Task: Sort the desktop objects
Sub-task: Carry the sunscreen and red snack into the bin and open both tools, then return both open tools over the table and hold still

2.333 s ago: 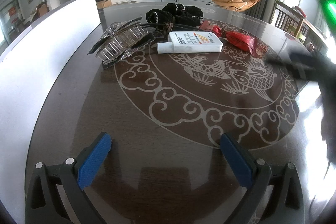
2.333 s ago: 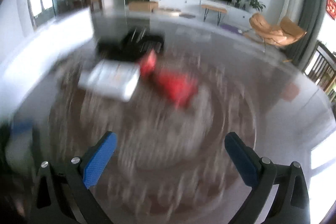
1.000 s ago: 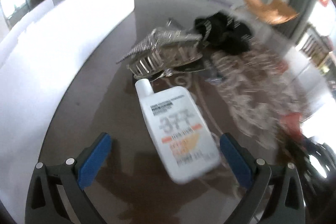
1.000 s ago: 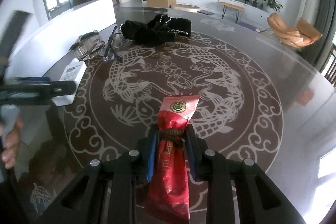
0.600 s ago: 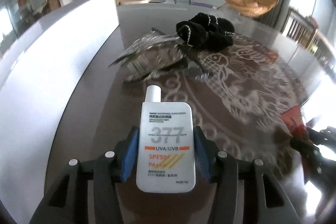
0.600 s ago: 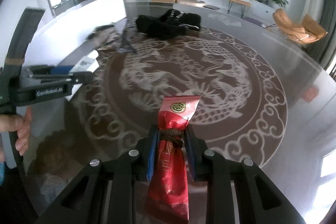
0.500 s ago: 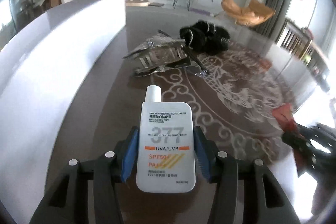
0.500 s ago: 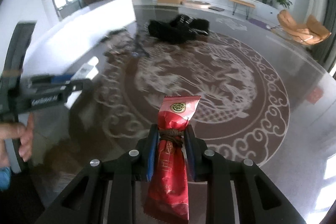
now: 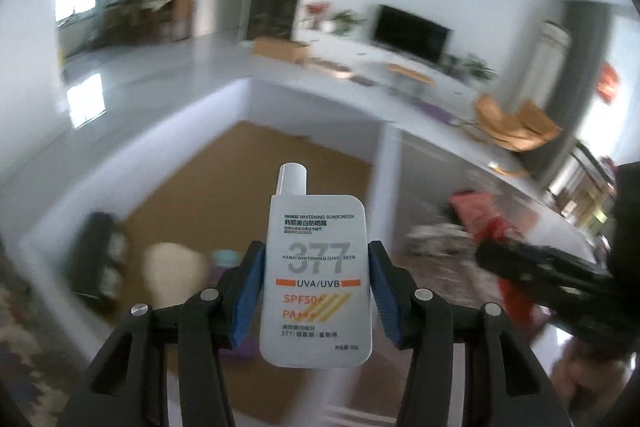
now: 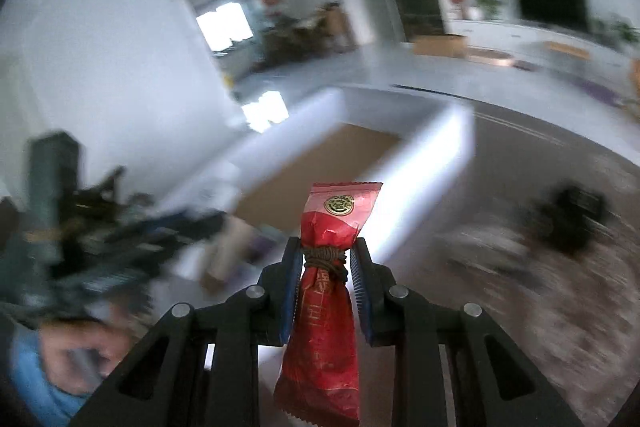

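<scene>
— Above the white box, whose walls frame a brown floor, what is being carried?

— A white sunscreen bottle, cap pointing away from the camera, label facing up. The left gripper has its blue pads pressed against both flat sides of it, jaws narrowed to the bottle's width. It hangs over the box's interior, angled downward.

— And the other hand?

— The right gripper is clamped on a red sachet, pinching it at the brown cord tied round its neck, jaws nearly closed. The sachet's gold-sealed top sticks out past the fingertips, over the near wall of the box. This gripper also tilts downward.

— Anything inside the box?

— Blurred shapes on its floor: something dark by the left wall and a pale rounded thing beside it. I cannot tell what they are.

— And beyond the box?

— To its right, on the patterned table, a black bundle, smeared by motion.
</scene>
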